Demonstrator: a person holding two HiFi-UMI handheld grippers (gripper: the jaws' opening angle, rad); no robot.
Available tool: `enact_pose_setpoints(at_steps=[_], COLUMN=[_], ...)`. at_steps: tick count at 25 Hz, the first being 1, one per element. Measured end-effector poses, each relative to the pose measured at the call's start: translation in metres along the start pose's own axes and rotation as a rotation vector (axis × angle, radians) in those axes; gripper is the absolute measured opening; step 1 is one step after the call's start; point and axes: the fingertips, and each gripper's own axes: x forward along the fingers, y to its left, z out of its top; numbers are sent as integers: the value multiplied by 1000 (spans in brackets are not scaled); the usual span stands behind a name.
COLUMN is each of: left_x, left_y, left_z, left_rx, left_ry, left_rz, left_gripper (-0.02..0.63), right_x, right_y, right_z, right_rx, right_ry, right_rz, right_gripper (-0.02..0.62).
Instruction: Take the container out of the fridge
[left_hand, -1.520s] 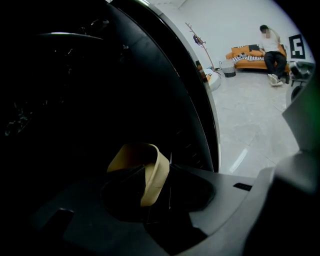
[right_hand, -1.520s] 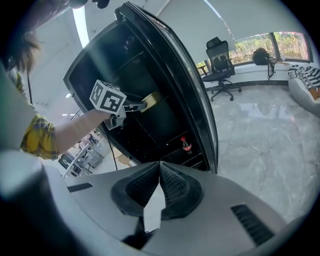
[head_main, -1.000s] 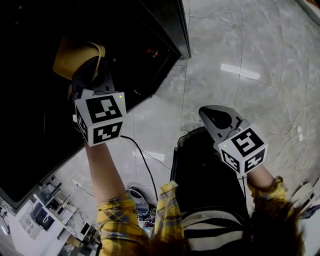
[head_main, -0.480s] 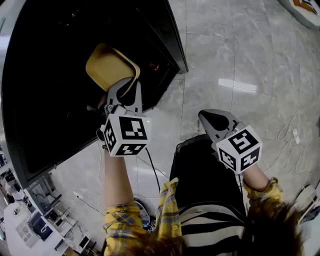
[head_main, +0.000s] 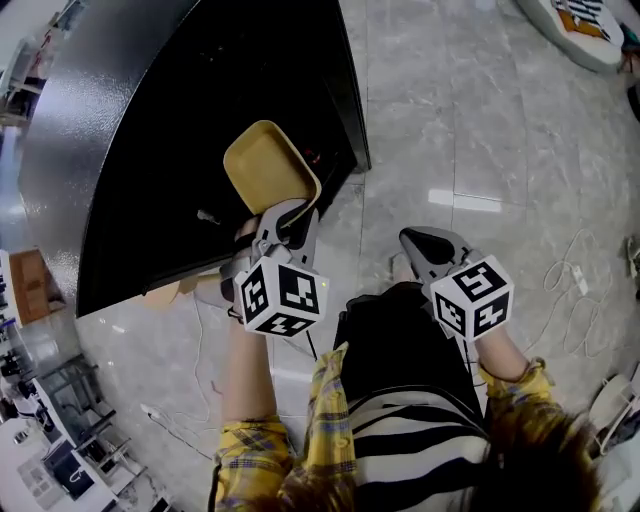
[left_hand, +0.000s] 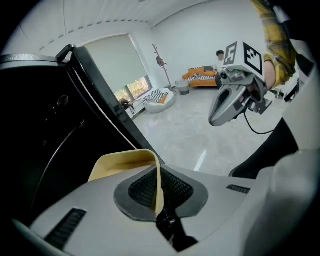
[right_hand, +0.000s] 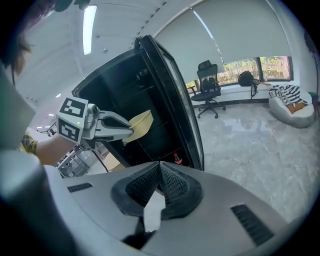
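Note:
A shallow yellow container hangs in front of the open black fridge, at its lower edge. My left gripper is shut on the container's near rim. In the left gripper view the thin yellow wall is pinched between the two dark pads, and the rest of the container sticks out to the left. My right gripper hovers over the floor to the right, shut with nothing in it; its pads meet at the tips. From the right gripper view the left gripper holds the container before the fridge shelves.
The fridge door stands open, its edge between the grippers and the room. A small red bottle sits low inside the fridge. Cables lie on the grey tiled floor. An office chair and a beanbag stand by the far window.
My left gripper has carried the yellow container right and toward the person, from deep inside the dark fridge to its front edge. The right gripper has barely moved.

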Motion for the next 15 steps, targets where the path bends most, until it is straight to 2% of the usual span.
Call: enact_pose_setpoints(at_steps=[7, 15], left_x=[-34, -69], left_y=[-31, -59], left_z=[-2, -12], left_rx=[100, 134], left_ry=[-30, -62], left_rz=[-82, -128], left_gripper=[34, 34], right_x=[-19, -41], right_y=[18, 34], right_z=[1, 16], right_rx=[7, -36], right_ry=[-25, -70], right_rz=[-41, -85], right_gripper=[28, 28])
